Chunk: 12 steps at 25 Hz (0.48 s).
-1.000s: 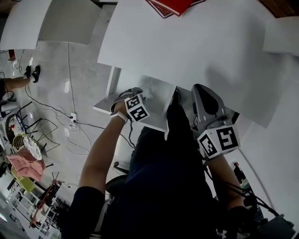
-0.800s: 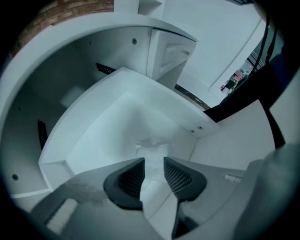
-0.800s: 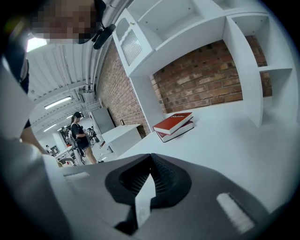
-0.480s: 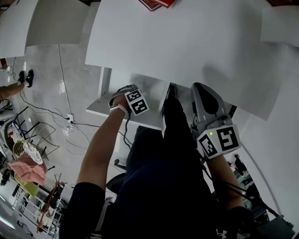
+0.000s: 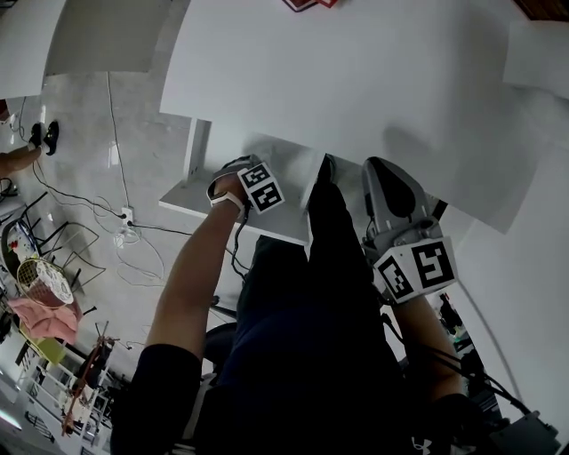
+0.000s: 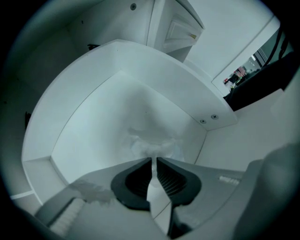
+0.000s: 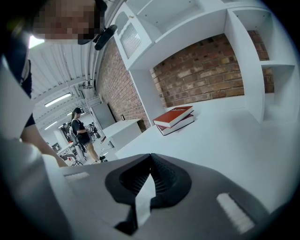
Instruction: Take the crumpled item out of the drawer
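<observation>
The crumpled item is a wad of white paper [image 6: 152, 144] on the floor of the open white drawer [image 6: 89, 98], close to its far right corner. My left gripper [image 6: 153, 160] reaches down into the drawer. Its jaws are closing, with a fold of the paper pinched between the tips. In the head view the left gripper [image 5: 233, 169] is inside the drawer [image 5: 191, 200] under the desk edge, and the paper is hidden there. My right gripper [image 7: 150, 157] is shut on nothing, held above the desk at the right [image 5: 378, 178].
The white desk top [image 5: 356, 80] lies over the drawer, with red books [image 5: 307, 3] [image 7: 174, 117] at its far side and white shelving [image 7: 253, 56] beyond. Cables [image 5: 124, 231] trail on the floor to the left. A person [image 7: 79, 129] stands far off.
My left gripper has gone a little deeper into the drawer. The right gripper has kept its place.
</observation>
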Each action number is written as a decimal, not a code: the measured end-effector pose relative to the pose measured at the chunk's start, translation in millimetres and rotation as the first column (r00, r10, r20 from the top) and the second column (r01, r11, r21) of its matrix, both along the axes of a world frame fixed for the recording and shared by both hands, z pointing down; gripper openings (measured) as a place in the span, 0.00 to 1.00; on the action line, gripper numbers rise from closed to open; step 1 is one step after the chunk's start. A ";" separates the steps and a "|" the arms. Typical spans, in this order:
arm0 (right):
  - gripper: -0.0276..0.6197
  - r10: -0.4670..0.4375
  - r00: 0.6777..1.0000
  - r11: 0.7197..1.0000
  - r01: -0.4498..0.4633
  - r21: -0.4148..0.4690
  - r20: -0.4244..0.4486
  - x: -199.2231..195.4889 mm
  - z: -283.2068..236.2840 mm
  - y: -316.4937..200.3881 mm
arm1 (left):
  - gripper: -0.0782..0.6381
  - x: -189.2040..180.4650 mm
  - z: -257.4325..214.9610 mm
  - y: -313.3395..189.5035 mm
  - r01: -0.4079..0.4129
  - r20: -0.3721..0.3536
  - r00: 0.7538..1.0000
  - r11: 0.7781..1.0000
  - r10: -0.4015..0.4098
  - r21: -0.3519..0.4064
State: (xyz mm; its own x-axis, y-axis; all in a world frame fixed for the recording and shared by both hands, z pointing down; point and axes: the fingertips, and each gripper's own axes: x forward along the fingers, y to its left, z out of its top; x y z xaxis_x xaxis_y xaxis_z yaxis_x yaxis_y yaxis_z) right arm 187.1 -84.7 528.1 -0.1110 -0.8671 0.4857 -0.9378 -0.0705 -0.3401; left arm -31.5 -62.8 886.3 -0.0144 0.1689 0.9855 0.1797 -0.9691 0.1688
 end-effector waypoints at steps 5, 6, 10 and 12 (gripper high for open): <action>0.05 -0.026 1.000 1.000 0.026 0.009 0.003 -9.1 -5.5 -5.5 | 0.12 -0.4 -8.7 0.2 0.008 -0.019 1.000 1.000 -0.008 0.009; 0.05 -0.032 0.999 0.999 0.032 0.011 0.004 -11.1 -5.5 -6.4 | 0.12 -0.3 -10.1 -0.3 0.008 -0.023 1.000 1.000 -0.008 0.012; 0.05 -0.055 0.998 0.998 0.055 0.022 0.005 -16.3 -4.9 -10.8 | 0.11 4.3 -16.5 -7.7 0.008 -0.054 0.999 0.999 -0.006 0.045; 0.05 -0.067 0.998 0.997 0.067 0.031 0.005 -18.4 -4.4 -14.2 | 0.11 6.9 -20.1 -12.0 0.016 -0.070 0.998 0.998 -0.011 0.060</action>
State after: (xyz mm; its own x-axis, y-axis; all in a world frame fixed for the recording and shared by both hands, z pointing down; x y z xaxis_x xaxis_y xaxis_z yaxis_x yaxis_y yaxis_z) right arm 168.7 -98.8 523.7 -0.1723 -0.8720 0.4581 -0.9379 0.0031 -0.3468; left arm -24.6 -74.9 866.2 0.0561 0.1088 0.9925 0.1758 -0.9796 0.0975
